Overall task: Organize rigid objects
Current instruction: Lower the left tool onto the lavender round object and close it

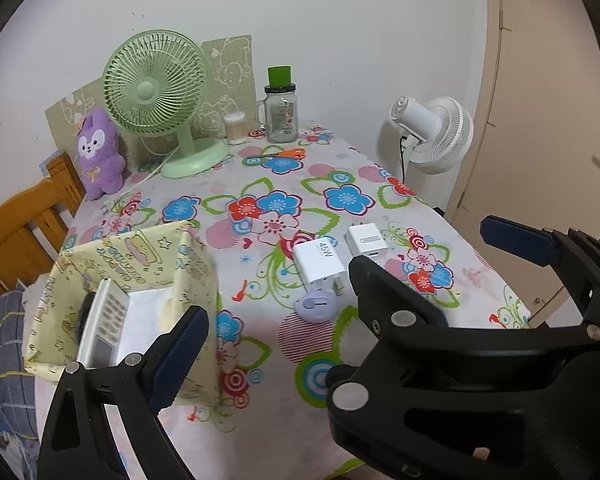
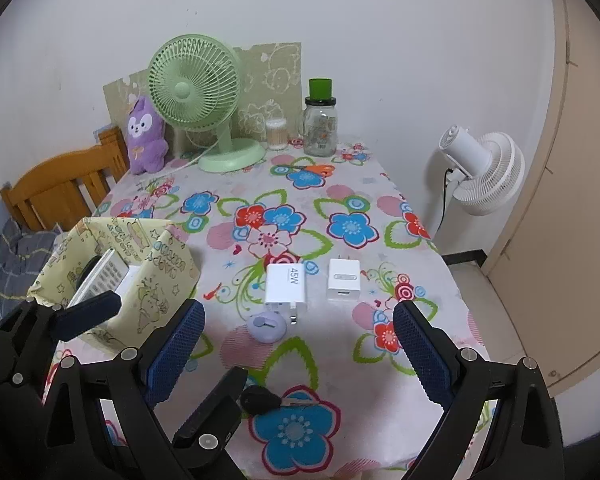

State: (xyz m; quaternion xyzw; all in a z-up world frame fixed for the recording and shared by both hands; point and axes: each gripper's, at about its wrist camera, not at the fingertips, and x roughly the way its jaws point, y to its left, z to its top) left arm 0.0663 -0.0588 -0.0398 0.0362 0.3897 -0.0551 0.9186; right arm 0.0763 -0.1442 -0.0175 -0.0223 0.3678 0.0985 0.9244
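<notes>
A table under a flowered tablecloth (image 2: 340, 184) carries the things to be sorted. Near the front edge lie two white chargers side by side but apart: the 45W charger (image 2: 286, 285) on the left with its prongs toward the camera, and a smaller white plug adapter (image 2: 343, 280) on the right with its prongs pointing away. Just in front of the 45W charger sits a small round lilac gadget (image 2: 267, 328), close to its prongs. Nearer still, a black car key (image 2: 262, 399) lies on a blue flower, partly hidden behind a gripper finger.

At the left edge stands an open yellow fabric box (image 1: 140, 256) printed with cartoons; inside it a white remote control (image 1: 104, 322) leans upright against a dark round object.

The left gripper (image 2: 152, 364) hangs over the table beside the box, its jaws spread wide and holding nothing. The right gripper (image 2: 300, 356) is also spread wide and empty, hovering above the chargers – the lilac gadget lies between its fingers in the right wrist view.

At the back stand a green desk fan (image 2: 198, 92), a purple plush toy (image 2: 145, 136), a tub of cotton swabs (image 2: 276, 133), a glass jar with a green cap (image 2: 320, 120) and orange-handled scissors (image 1: 288, 154); a white floor fan (image 2: 484, 172) stands beyond the table's right side
</notes>
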